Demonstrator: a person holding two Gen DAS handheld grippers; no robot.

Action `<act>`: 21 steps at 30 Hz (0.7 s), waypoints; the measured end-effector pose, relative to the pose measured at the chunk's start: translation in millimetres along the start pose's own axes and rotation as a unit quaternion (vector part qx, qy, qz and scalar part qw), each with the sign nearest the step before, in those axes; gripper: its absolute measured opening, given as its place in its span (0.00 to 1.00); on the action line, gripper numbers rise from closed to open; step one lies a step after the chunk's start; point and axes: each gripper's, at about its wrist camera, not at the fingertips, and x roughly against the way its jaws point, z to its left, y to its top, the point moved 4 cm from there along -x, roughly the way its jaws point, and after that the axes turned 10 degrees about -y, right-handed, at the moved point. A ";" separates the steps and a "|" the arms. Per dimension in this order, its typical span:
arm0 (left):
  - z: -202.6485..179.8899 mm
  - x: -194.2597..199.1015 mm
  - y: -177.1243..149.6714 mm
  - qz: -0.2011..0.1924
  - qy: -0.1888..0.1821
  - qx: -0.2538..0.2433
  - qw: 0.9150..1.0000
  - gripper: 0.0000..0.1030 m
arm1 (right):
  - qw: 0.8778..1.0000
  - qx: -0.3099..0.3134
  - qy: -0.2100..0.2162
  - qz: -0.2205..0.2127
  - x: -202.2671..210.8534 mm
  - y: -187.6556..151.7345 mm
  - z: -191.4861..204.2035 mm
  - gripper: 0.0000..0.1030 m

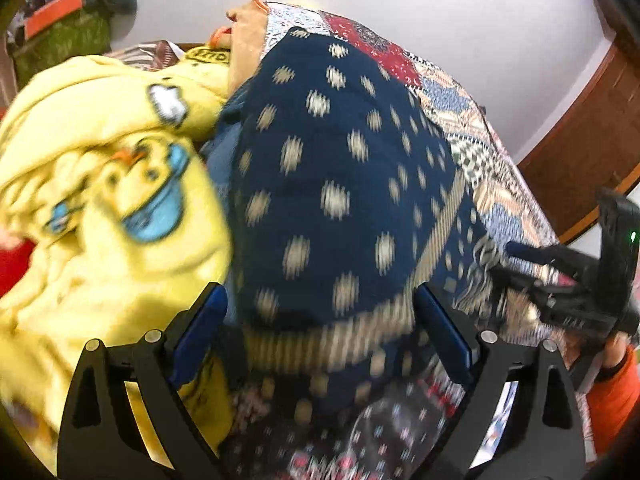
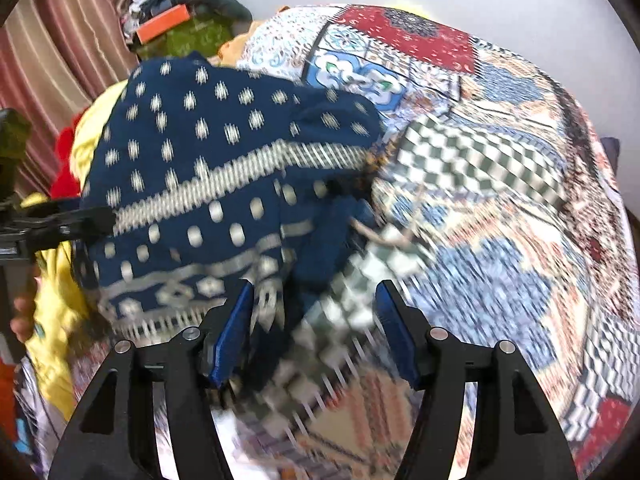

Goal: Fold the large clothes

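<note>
A navy garment with cream dots and striped bands (image 1: 340, 200) lies bunched on the patchwork bedspread (image 1: 460, 96). My left gripper (image 1: 320, 316) is open, its blue pads either side of the garment's striped hem. In the right wrist view the same garment (image 2: 208, 184) lies left of centre. My right gripper (image 2: 316, 320) is open at the garment's lower right edge, over the bedspread (image 2: 500, 220). The right gripper also shows in the left wrist view (image 1: 560, 288), and the left gripper shows in the right wrist view (image 2: 52, 224). Both views are motion-blurred.
A yellow printed garment (image 1: 100, 208) is heaped left of the navy one, with red cloth (image 2: 64, 176) beside it. A green box with an orange lid (image 2: 184, 28) and clutter stand at the far left by a curtain (image 2: 52, 52). A white wall lies behind.
</note>
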 end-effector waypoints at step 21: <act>-143.0 236.7 -6.9 -0.262 0.017 -0.100 0.960 0.93 | 0.957 -0.062 0.015 -0.283 261.7 -14.8 52.6 0.58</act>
